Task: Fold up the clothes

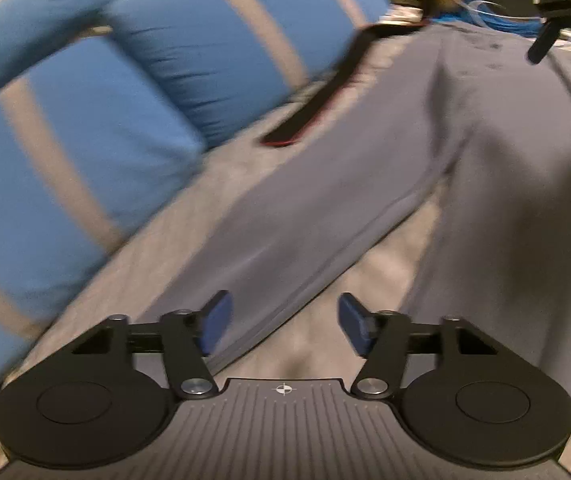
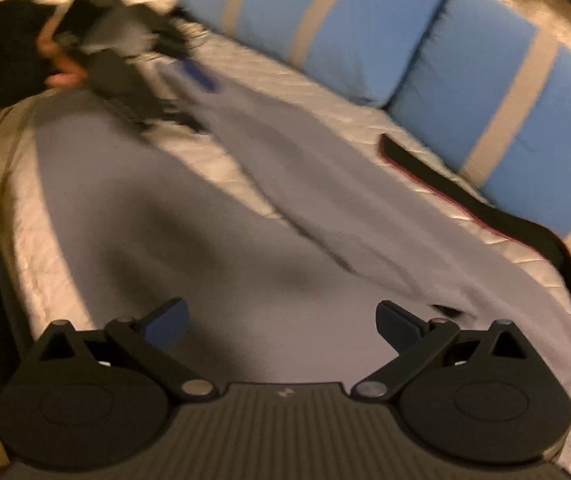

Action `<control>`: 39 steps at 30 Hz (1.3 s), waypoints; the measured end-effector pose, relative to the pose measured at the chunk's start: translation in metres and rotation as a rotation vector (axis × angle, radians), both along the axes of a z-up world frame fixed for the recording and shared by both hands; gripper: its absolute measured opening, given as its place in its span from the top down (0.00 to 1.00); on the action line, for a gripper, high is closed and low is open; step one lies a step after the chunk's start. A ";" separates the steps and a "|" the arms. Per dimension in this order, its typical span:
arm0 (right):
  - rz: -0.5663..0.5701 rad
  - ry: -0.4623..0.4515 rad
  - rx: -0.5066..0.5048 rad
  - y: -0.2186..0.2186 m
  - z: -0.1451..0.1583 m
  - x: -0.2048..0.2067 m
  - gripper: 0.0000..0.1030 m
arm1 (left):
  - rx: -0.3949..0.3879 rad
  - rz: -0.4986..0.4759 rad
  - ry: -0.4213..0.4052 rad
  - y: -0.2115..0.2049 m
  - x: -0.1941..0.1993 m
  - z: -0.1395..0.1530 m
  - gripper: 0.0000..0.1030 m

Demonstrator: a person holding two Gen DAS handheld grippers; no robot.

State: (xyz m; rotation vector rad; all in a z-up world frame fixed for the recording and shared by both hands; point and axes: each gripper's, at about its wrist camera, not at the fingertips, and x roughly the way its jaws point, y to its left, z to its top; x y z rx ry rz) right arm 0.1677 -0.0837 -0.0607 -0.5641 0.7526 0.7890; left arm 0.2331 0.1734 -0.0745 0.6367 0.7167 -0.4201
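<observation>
Left gripper [image 1: 283, 326] hangs over the trousers [image 1: 485, 152], jaws partly apart and empty, one leg's edge below them. Right gripper [image 2: 281, 326] gapes wide, empty, above the trousers' broad part. The trousers lie flat on a pale quilted mattress [image 2: 245, 60]. Beyond them lies a dark strap [image 2: 445, 176], then blue cushions [image 2: 365, 28] with grey stripes.
</observation>
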 end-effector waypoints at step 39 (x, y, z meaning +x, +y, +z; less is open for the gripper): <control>0.075 -0.318 0.037 0.015 -0.013 0.009 0.00 | -0.007 0.231 -0.277 -0.075 0.001 -0.014 0.98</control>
